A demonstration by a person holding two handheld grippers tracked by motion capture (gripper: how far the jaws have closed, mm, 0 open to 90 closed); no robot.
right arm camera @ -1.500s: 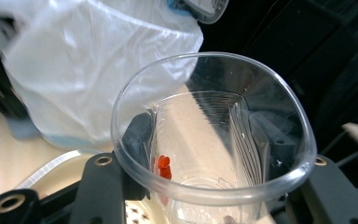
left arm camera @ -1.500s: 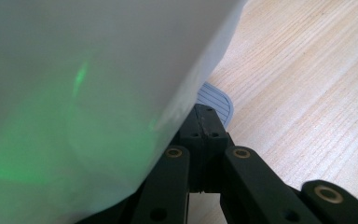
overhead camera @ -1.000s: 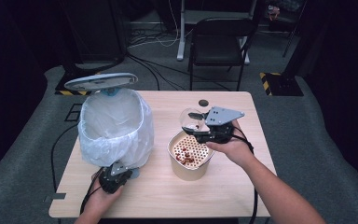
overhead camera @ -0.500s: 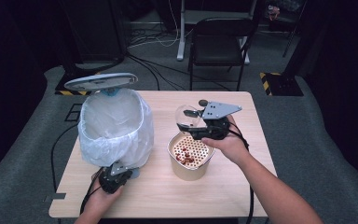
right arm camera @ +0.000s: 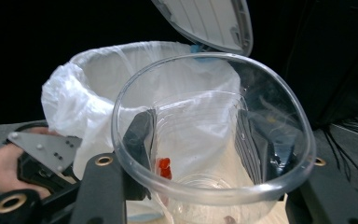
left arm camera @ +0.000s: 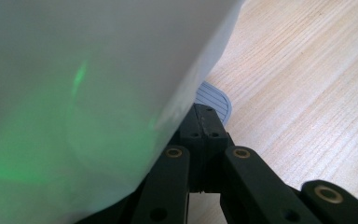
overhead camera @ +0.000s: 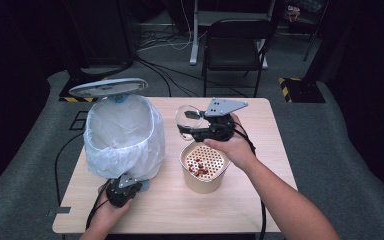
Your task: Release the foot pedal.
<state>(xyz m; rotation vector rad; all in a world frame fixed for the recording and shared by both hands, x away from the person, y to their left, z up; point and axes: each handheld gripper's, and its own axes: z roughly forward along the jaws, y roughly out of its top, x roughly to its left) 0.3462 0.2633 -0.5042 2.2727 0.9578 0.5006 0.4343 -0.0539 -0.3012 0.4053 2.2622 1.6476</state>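
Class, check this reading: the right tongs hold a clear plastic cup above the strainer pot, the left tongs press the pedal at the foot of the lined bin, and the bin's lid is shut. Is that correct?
One detail is wrong: the bin's lid stands raised, not shut, above the white liner, as the high view shows. The right tongs do hold the clear plastic cup above the strainer pot, and the left tongs do press the pedal.

Looks like a lab or recording studio, not a home. Small wooden table [overhead camera: 260, 200] set on grey floor matting [overhead camera: 340, 165], dark surroundings. Loose cables [overhead camera: 155, 42] across the floor at upper centre, black chair [overhead camera: 235, 42] behind, yellow-black hazard tape [overhead camera: 286, 86] at right of centre.
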